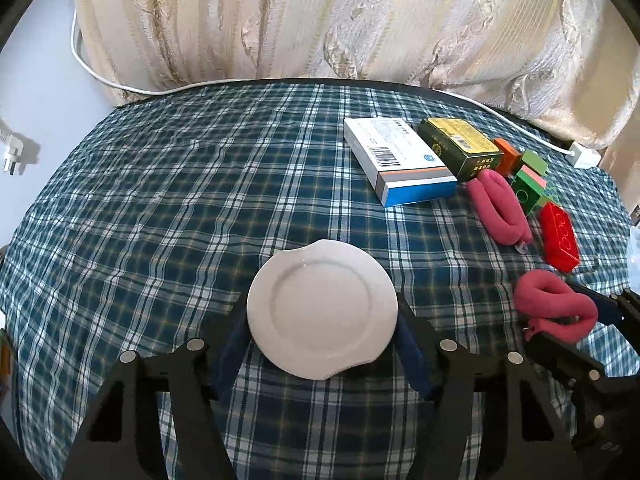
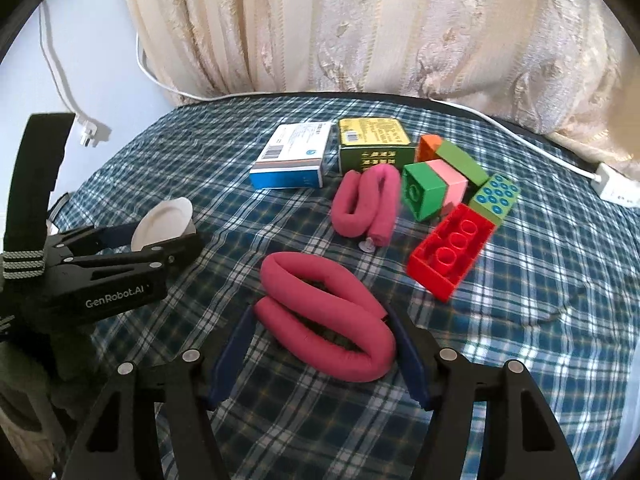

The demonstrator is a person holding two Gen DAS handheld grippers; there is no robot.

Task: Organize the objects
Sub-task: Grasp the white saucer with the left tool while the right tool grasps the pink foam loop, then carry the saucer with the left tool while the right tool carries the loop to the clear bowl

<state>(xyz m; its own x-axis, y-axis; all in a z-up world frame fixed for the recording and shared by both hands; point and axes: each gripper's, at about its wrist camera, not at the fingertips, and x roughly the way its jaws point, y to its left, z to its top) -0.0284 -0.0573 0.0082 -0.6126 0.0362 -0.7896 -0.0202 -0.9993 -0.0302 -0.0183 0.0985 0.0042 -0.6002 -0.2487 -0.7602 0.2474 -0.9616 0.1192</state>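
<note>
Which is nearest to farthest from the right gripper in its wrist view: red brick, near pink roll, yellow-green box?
1. Near pink roll, between the right gripper fingers.
2. Red brick, ahead, to the right.
3. Yellow-green box, farthest, at the back.

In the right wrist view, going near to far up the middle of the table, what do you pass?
Nearest, the pink foam loop between the right tongs, then the second pink foam roll, then the green box, then the curtain.

Glossy white ceramic plate (image 1: 322, 318), checked cloth tablecloth (image 1: 160, 200), shiny plastic red brick (image 2: 450, 254)
</note>
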